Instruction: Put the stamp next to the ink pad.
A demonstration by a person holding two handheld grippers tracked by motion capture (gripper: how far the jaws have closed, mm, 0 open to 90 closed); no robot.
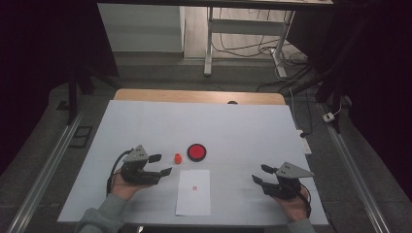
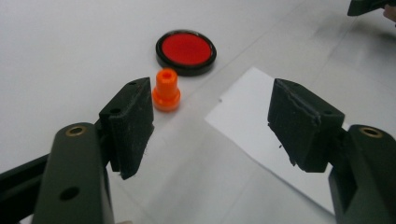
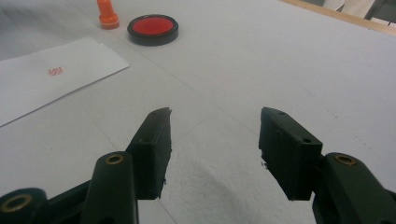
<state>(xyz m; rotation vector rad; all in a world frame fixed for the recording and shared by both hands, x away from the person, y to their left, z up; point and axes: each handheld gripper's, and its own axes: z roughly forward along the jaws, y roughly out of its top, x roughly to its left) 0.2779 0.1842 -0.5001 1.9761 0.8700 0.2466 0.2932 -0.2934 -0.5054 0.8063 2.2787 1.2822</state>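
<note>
stamp (image 2: pixel 166 89) stands free just beside the ink pad (image 2: pixel 186 51), the paper (image 1: pixel 193 191) already marked. left gripper (image 1: pixel 162 164) gapes empty beside it (right gripper (image 1: pixel 259 174) wide, empty too); a careless sweep could topple the stamp.

A white mat (image 1: pixel 243 126) covers the wooden table (image 1: pixel 199 95), with cables (image 1: pixel 243 48) on the floor beyond.

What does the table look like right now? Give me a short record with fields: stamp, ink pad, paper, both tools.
stamp: orange stamp standing upright on the table, free of both tools
ink pad: round red ink pad, lid off, just beside the stamp
paper: white sheet lying flat, with a small red mark on it
left tool: open, empty, close to the stamp
right tool: open, empty, away from the sheet
</note>
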